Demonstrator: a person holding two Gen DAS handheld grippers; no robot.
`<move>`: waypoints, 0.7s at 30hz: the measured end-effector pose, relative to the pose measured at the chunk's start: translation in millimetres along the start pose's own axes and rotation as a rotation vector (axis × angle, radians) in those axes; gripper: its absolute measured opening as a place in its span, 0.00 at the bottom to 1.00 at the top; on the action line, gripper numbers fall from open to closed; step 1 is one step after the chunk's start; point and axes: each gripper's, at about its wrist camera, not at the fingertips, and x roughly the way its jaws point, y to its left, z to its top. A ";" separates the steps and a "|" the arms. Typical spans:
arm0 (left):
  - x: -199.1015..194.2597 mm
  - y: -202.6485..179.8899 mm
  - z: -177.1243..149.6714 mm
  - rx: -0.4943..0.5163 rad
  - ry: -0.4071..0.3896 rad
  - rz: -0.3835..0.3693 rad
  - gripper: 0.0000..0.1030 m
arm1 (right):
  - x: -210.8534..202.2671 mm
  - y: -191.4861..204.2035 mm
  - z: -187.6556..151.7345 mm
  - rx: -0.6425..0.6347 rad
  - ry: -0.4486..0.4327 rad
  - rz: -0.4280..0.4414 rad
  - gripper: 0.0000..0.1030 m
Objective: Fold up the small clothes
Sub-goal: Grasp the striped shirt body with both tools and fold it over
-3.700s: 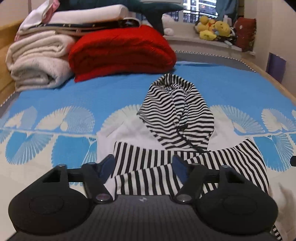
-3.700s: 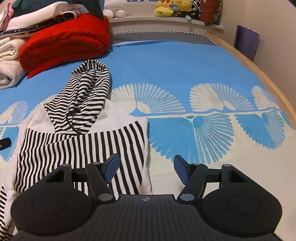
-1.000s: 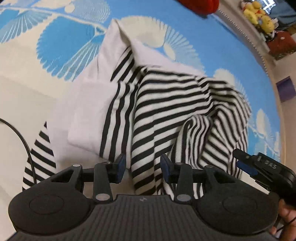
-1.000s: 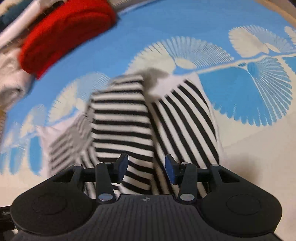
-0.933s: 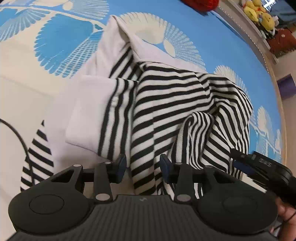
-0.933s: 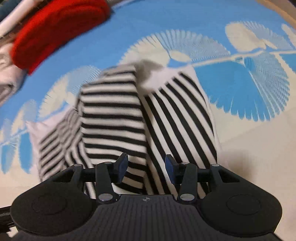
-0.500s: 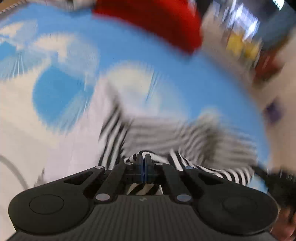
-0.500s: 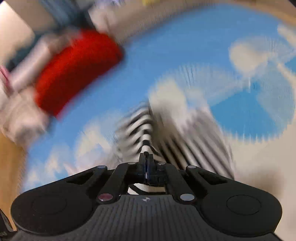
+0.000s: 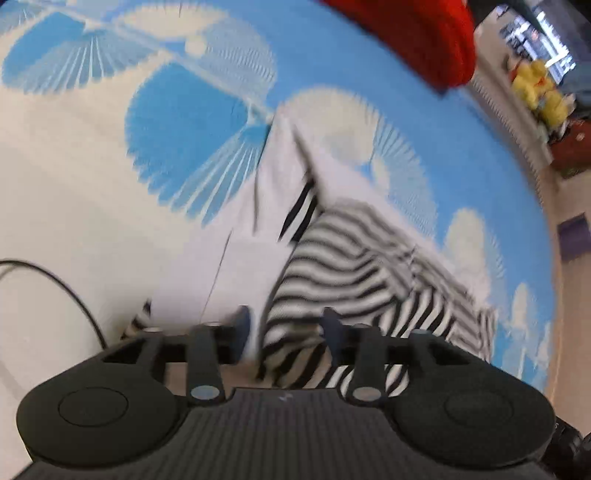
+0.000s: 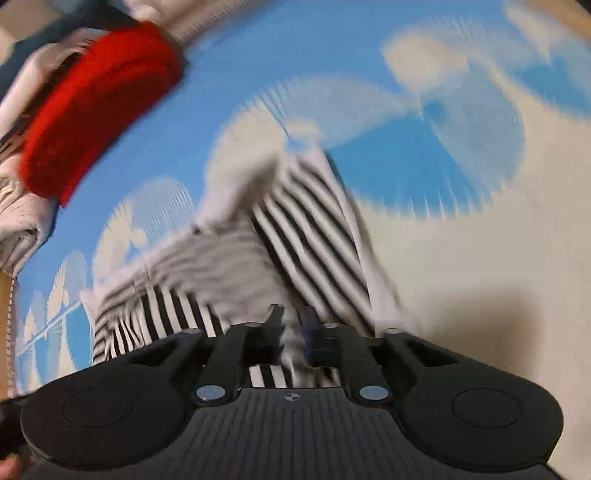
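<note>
**A:** Left wrist view first. What do you see there?

**B:** The left gripper (image 9: 284, 328) points down at a striped hooded top (image 9: 354, 273) that lies bunched on the bed (image 9: 74, 206). Its jaws are opening. A fold of the black-and-white cloth is between the fingers (image 9: 240, 326), but there is a gap on each side, so the pads do not press on it.

**A:** And where exactly is the garment?

**B:** It is on the blue-and-cream bed cover, partly folded over itself. A plain white part (image 9: 251, 280) lies to the left of the striped part. A thin black cable (image 9: 70, 291) curves over the cover at the left edge. Far at the top there is a red blanket (image 9: 417, 33), and some yellow plush toys (image 9: 535, 88) at the right.

**A:** Now the right wrist view?

**B:** The right gripper (image 10: 291, 325) is also over the top (image 10: 306, 229), near its lower edge. Its jaws are opening too, but they are still narrow. Striped cloth is in the gap between them. The picture is blurred here, so I cannot tell if the pads touch the cloth.

**A:** Anything else in that view?

**B:** The red blanket (image 10: 96, 110) is at the upper left, well apart from the garment, with pale folded blankets (image 10: 18, 232) beside it.
</note>
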 end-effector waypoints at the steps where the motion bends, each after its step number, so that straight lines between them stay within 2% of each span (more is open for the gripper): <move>1: 0.8 1.1 -0.8 -0.007 0.003 -0.004 0.51 | 1.4 -0.6 2.8 -0.016 -0.007 -0.002 0.42; 5: 18.9 12.0 -7.0 -0.046 0.080 0.018 0.47 | 29.5 -4.0 2.6 0.012 0.102 -0.025 0.43; 6: 24.2 10.4 -4.3 -0.037 0.091 0.018 0.30 | 36.1 -5.2 1.0 0.014 0.126 -0.031 0.42; 8: 23.8 9.0 -4.4 -0.011 0.088 0.011 0.02 | 43.0 -3.0 -3.7 0.011 0.138 -0.034 0.21; 9: 16.3 6.2 -4.1 0.000 0.051 0.003 0.02 | 41.8 -2.9 -3.0 0.010 0.125 -0.025 0.01; 10: 5.0 0.9 -2.2 0.030 -0.008 -0.020 0.02 | 34.5 -2.3 -0.3 0.025 0.091 -0.013 0.01; 13: -30.6 -13.2 1.5 0.118 -0.169 -0.181 0.02 | -4.8 -2.3 12.1 0.082 -0.122 0.076 0.00; 14: -33.7 -14.7 0.9 0.144 -0.187 -0.179 0.02 | -12.7 -6.1 15.5 0.104 -0.146 0.095 0.00; 15: -28.2 -14.4 0.6 0.167 -0.163 -0.120 0.02 | -11.8 -10.9 17.9 0.125 -0.132 0.074 0.00; 17: 3.8 5.8 -2.4 0.110 0.005 0.036 0.02 | 6.7 -25.1 13.7 0.164 -0.020 0.004 0.00; 19: 24.3 27.5 -7.0 0.002 0.117 0.094 0.04 | 36.6 -37.3 -0.1 0.230 0.153 -0.037 0.01; 20: 24.5 32.2 -7.1 -0.020 0.122 0.097 0.08 | 43.9 -36.4 -4.8 0.229 0.193 -0.043 0.02; 21: 20.6 30.8 -6.0 -0.019 0.104 0.090 0.11 | 47.1 -31.1 -7.9 0.198 0.213 -0.061 0.08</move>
